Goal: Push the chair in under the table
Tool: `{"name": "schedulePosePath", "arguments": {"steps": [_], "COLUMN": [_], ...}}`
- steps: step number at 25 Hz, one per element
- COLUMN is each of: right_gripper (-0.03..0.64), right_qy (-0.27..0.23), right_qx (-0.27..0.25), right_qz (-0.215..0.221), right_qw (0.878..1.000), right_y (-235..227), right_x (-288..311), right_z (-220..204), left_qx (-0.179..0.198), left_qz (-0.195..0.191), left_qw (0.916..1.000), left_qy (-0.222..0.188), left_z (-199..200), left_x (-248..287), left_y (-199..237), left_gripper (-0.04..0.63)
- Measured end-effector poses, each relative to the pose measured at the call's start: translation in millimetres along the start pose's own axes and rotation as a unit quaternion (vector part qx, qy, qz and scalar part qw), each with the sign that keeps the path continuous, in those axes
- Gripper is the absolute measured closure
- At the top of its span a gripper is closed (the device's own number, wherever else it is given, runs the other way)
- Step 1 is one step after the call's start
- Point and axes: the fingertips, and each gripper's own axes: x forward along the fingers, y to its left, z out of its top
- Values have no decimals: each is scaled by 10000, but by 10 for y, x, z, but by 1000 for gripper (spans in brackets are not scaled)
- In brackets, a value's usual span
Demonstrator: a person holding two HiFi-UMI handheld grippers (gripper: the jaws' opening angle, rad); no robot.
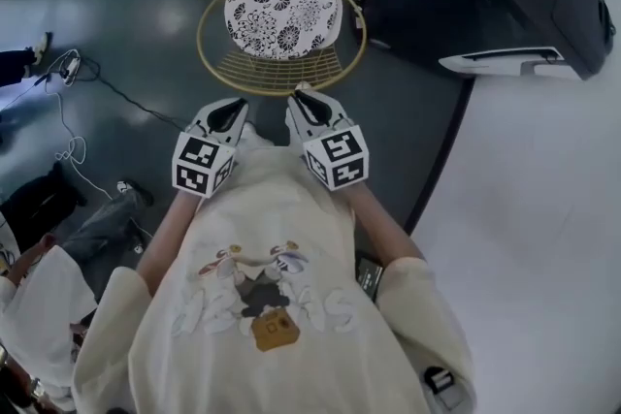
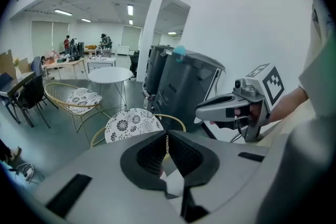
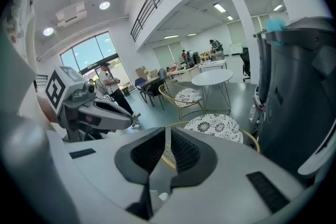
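Both grippers are held side by side, the left gripper (image 1: 229,111) and the right gripper (image 1: 309,107) each with its fingers (image 2: 151,153) closed on nothing. Just ahead of them the chair (image 1: 281,19), gold wire with a flowered cushion, stands on the grey floor (image 1: 146,24). It is well apart from the white round counter (image 2: 109,75), where a second chair (image 2: 79,98) stands.

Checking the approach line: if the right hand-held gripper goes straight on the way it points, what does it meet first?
Most likely the gold wire frame of the nearer chair, just ahead of the right hand-held gripper. Its shut jaws line up with that frame. Whether they already touch is unclear.
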Motion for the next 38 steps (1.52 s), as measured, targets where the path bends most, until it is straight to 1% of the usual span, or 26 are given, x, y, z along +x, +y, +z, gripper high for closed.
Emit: {"name": "schedulePosePath", "arguments": {"steps": [1,3,4,7,10,14,16,18,21,24,26,30,31,35,38], "right_gripper": [599,550,536,515,508,508,508,508,505,503,503,503,503,505,514], "right_qy": [74,191,232,550,1000,1616,1869,2173,2624,2994,3166,3338,3380,3545,3619], "right_qx": [-107,-256,-297,-522,-1024,-1925,-2241,-2406,-2631,-2914,-3125,-3662,-3729,-3841,-3873], "right_qz": [94,340,467,749,909,949,956,1052,1272,1268,1238,1202,1198,1206,1191], "right_qw": [9999,9989,9982,9943,9855,9632,9517,9401,9196,8996,8870,8603,8558,8440,8396], "right_y": [-36,-92,-123,-183,-160,-169,-161,-125,-57,-12,9,-75,-91,-145,-217], "right_x": [24,102,156,313,465,725,867,969,1091,1185,1240,1377,1397,1455,1487], "right_z": [-3,-13,-17,-79,-247,-553,-697,-878,-1119,-1317,-1429,-1468,-1492,-1580,-1612], "left_qx": [-28,-133,-206,-426,-633,-910,-989,-1092,-1174,-1389,-1542,-1724,-1770,-1896,-1984], "left_qz": [33,99,146,331,486,632,668,659,636,665,750,922,953,1048,1092], "left_qw": [10000,9999,9997,9985,9967,9936,9926,9914,9908,9877,9847,9806,9795,9762,9740], "left_qy": [18,42,47,67,177,203,234,279,238,259,299,139,118,56,-7], "left_z": [40,97,116,136,77,33,-4,-53,-57,-128,-184,-166,-184,-228,-249], "left_x": [63,200,270,405,411,388,398,420,426,368,310,281,274,218,193], "left_y": [-13,-28,-24,20,104,286,362,381,395,434,467,547,554,613,661], "left_gripper": [578,578,578,578,578,578,578,578,578,578,578,578,578,578,578]}}
